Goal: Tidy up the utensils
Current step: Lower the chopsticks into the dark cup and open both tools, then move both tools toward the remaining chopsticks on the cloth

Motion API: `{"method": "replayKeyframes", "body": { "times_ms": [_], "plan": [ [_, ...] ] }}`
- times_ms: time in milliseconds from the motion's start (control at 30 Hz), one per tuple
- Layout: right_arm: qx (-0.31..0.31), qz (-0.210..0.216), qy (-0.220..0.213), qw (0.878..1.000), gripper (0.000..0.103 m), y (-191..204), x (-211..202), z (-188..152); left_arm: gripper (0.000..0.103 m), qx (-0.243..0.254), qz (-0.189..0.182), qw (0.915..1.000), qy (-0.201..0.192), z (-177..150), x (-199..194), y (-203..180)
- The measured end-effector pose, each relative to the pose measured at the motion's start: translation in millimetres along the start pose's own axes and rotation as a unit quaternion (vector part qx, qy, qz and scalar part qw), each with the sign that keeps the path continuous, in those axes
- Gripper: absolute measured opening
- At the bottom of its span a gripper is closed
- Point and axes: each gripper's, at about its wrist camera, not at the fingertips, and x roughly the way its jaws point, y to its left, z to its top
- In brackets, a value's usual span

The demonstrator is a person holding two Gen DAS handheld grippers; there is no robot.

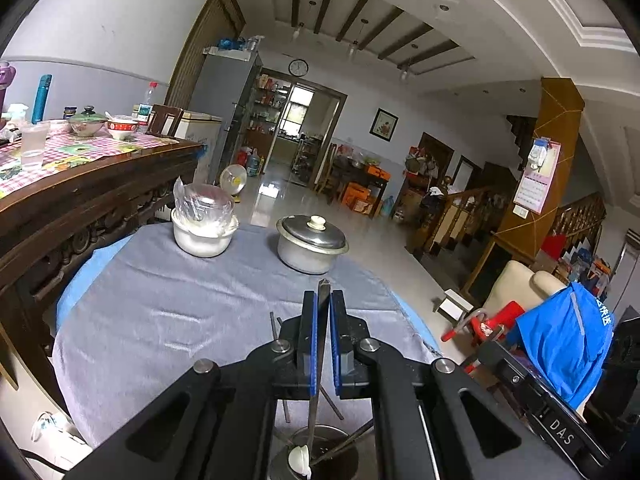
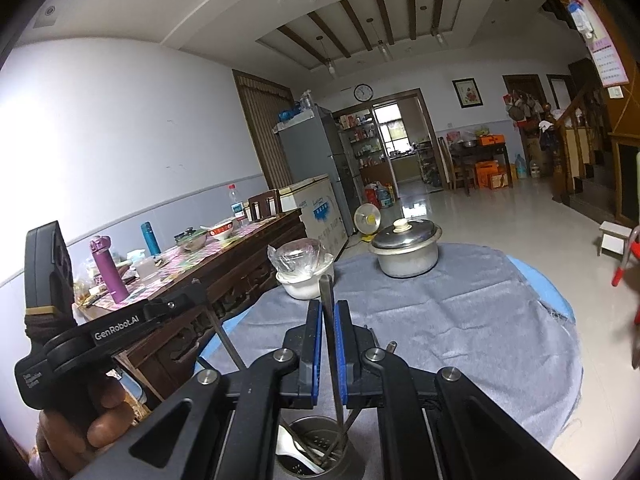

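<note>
My left gripper (image 1: 324,296) is shut on a thin metal utensil (image 1: 312,420). Its top pokes out above the blue pads and its lower end reaches into a metal utensil holder (image 1: 344,434) just below. A white spoon (image 1: 298,458) and other metal sticks stand in that holder. My right gripper (image 2: 328,306) is shut on another metal stick (image 2: 326,288), which also runs down into the holder (image 2: 352,464) beside the white spoon (image 2: 292,452). In the right wrist view, a hand (image 2: 100,428) holds the left gripper at the left.
The holder stands on a round table under a grey cloth (image 1: 180,320). A lidded metal pot (image 1: 312,246) and a white bowl with plastic wrap (image 1: 202,228) sit at its far edge. A dark wooden table (image 1: 80,200) with dishes stands on the left. A blue garment (image 1: 560,340) lies on the right.
</note>
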Motion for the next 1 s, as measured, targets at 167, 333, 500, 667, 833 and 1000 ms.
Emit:
{"method": "replayKeyframes", "body": {
  "times_ms": [167, 333, 500, 667, 833, 1000],
  "plan": [
    [0.014, 0.007, 0.004, 1.0, 0.008, -5, 2, 2, 0.006, -0.003, -0.004, 1.0, -0.002, 2, -4, 2],
    [0.027, 0.011, 0.001, 1.0, 0.01, -9, 1, 3, 0.011, -0.005, -0.003, 1.0, -0.005, 4, -4, 4],
    [0.031, 0.009, -0.003, 0.999, 0.01, -10, -1, 4, 0.013, -0.007, -0.001, 1.0, -0.006, 5, -5, 6],
    [0.033, 0.009, -0.009, 0.999, 0.01, -10, -6, 3, 0.023, -0.008, 0.007, 0.9999, -0.013, 7, -10, 10],
    [0.043, 0.005, -0.022, 0.999, 0.03, -14, -12, 3, 0.037, -0.011, 0.03, 0.9989, -0.033, 13, -20, 17],
    [0.056, -0.008, -0.046, 0.997, 0.047, -20, -21, 4, 0.047, -0.018, 0.068, 0.9958, -0.058, 22, -33, 34]
  ]
}}
